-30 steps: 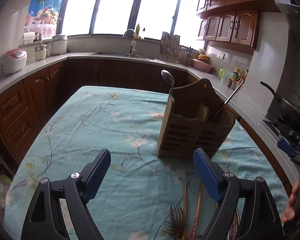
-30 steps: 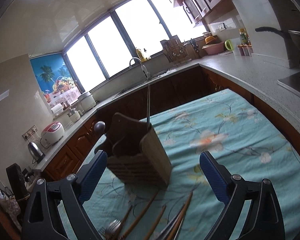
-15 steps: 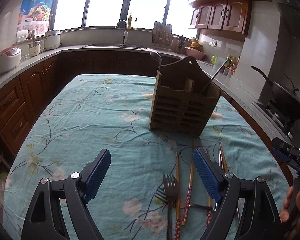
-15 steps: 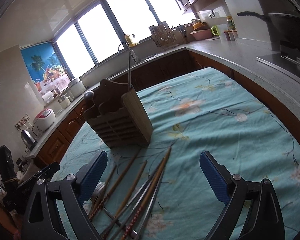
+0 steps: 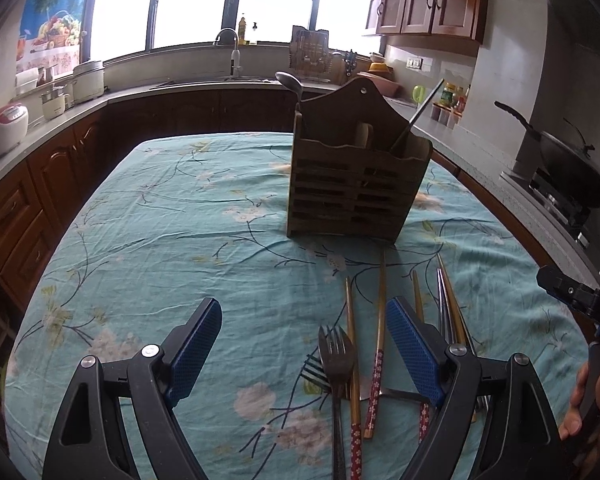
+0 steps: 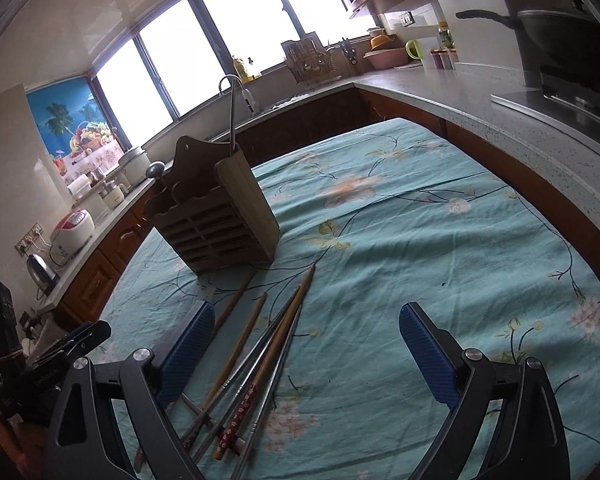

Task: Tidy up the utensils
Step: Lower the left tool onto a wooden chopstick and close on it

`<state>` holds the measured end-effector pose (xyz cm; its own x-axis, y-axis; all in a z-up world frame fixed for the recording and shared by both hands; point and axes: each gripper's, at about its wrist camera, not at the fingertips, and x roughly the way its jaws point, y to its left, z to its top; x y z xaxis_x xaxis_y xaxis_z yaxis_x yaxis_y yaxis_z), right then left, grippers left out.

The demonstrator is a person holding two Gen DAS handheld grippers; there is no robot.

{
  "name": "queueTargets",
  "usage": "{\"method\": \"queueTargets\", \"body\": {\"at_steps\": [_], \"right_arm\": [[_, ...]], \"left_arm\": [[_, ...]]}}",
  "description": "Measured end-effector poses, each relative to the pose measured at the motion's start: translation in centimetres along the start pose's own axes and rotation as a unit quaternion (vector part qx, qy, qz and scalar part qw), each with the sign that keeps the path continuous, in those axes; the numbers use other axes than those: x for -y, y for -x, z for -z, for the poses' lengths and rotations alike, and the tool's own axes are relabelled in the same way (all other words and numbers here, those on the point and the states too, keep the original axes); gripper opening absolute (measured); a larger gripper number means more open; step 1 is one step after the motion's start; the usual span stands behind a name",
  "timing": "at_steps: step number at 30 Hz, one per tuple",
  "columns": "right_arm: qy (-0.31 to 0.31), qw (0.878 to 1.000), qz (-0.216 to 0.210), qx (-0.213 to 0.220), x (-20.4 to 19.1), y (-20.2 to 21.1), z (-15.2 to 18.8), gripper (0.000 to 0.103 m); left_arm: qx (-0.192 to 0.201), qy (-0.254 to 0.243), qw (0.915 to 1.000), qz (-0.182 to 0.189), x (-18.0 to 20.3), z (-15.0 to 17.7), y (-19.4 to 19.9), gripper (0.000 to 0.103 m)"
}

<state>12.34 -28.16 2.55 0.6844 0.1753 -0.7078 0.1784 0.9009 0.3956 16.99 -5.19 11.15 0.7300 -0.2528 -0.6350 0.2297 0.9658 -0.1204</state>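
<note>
Left gripper (image 5: 304, 340) jaws apart over the cloth (image 5: 180, 240), right gripper (image 6: 306, 344) jaws apart too, both holding nothing, fork (image 5: 336, 354) and chopsticks (image 5: 380, 320) loose on the cloth just before the caddy (image 5: 352, 184), spoon (image 5: 290, 82) standing in the caddy

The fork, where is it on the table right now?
In the left wrist view the fork lies on the teal tablecloth, between the open left tool tips, beside the chopsticks.
</note>
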Motion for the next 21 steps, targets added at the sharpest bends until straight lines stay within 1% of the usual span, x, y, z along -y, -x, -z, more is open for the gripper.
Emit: {"method": "queueTargets", "body": {"at_steps": [6,8,9,13,14,15,17,19,21], "right_arm": [[0.014,1.000,0.012,-0.015,-0.4,-1.6,-0.2,0.094],[0.018,1.000,0.015,-0.021,-0.5,-2.4,-0.4,0.092],[0.021,0.999,0.017,-0.026,-0.6,-2.8,-0.6,0.086],[0.030,0.998,0.020,-0.058,-1.0,-5.2,-1.3,0.070],[0.030,0.997,0.021,-0.064,-1.0,-5.8,-1.5,0.061],[0.030,0.997,0.023,-0.074,-1.0,-6.5,-1.7,0.055],[0.030,0.996,0.021,-0.087,-1.0,-7.8,-2.1,0.051],[0.030,0.994,0.022,-0.103,-0.9,-9.1,-2.4,0.049],[0.028,0.993,0.020,-0.116,-0.8,-10.3,-2.6,0.038]], "left_arm": [[-0.021,-0.023,0.9995,0.007,1.5,-0.8,-2.1,0.083],[-0.030,-0.027,0.9991,0.012,1.8,-1.2,-3.0,0.080],[-0.036,-0.030,0.9988,0.016,2.0,-1.5,-3.6,0.079],[-0.057,-0.039,0.9971,0.032,2.7,-2.7,-6.1,0.069],[-0.063,-0.042,0.9966,0.033,2.9,-3.0,-6.8,0.068],[-0.070,-0.045,0.9959,0.036,3.2,-3.4,-7.6,0.064],[-0.083,-0.054,0.9941,0.044,3.6,-4.1,-9.1,0.062],[-0.093,-0.064,0.9925,0.047,4.2,-4.7,-10.5,0.056],[-0.101,-0.076,0.9907,0.051,4.9,-5.2,-11.8,0.055]]}}
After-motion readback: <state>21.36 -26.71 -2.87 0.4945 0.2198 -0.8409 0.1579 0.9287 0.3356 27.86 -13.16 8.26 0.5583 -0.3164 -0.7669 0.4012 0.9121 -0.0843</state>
